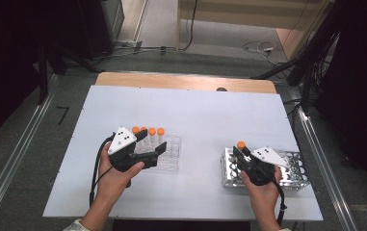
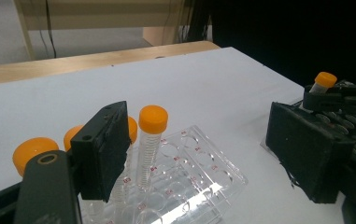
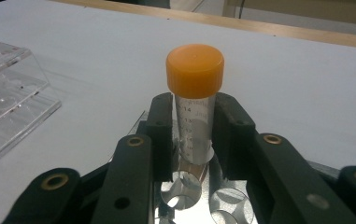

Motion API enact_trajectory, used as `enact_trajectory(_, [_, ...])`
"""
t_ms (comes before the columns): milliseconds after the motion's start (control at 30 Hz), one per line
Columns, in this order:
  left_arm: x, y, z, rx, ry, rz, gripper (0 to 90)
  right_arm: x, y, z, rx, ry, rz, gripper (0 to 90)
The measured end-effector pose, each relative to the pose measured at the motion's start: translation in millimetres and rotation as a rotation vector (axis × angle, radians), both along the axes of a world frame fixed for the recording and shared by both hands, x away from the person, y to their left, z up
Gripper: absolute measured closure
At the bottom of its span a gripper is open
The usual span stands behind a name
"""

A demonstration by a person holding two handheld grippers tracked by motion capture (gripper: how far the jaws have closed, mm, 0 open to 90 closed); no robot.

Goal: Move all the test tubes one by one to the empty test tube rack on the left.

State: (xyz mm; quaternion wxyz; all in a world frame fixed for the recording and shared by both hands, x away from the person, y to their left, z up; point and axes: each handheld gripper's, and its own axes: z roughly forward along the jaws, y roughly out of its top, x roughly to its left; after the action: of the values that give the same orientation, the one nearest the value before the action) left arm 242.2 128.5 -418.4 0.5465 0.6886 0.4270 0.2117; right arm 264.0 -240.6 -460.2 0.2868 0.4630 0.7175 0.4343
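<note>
Two racks sit on a white counter (image 1: 195,115). Right tool (image 1: 241,153) is clenched on an orange-capped tube (image 3: 195,100) standing in the metal rack (image 1: 294,173) at right. Left tool (image 1: 148,144) stands released around the clear rack (image 1: 171,153), where four capped tubes (image 1: 148,136) crowd between its jaws

The table (image 1: 186,110) is white, with a bare pale-wood strip along its 12 o'clock edge. At 9 o'clock stands a clear plastic rack (image 1: 169,156) with small red markings, holding clear tubes (image 1: 152,139) with orange caps. At 3 o'clock the metal rack (image 1: 294,171) is shiny silver, and its one tube (image 3: 194,126) — clear, with fine dark graduation marks — wears an orange cap too. The left claw (image 1: 156,151) and the right claw (image 1: 239,153) are both black, each topped by a grey plate with dark dots. The floor (image 1: 22,159) is grey.
</note>
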Motion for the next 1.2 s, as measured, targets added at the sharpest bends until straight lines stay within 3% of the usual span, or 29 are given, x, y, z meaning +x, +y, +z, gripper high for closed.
enact_trajectory(300, [-0.2, -0.2, 0.0, 0.004, -0.002, -0.003, 22.9, -1.6, -2.3, 4.6, 0.002, -0.024, -0.012, 71.2])
enact_trajectory(1200, [-0.7, -5.0, 0.7, 0.021, -0.008, 0.002, 15.3, -15.0, -6.1, 44.9, 0.006, -0.129, 0.003, 71.2])
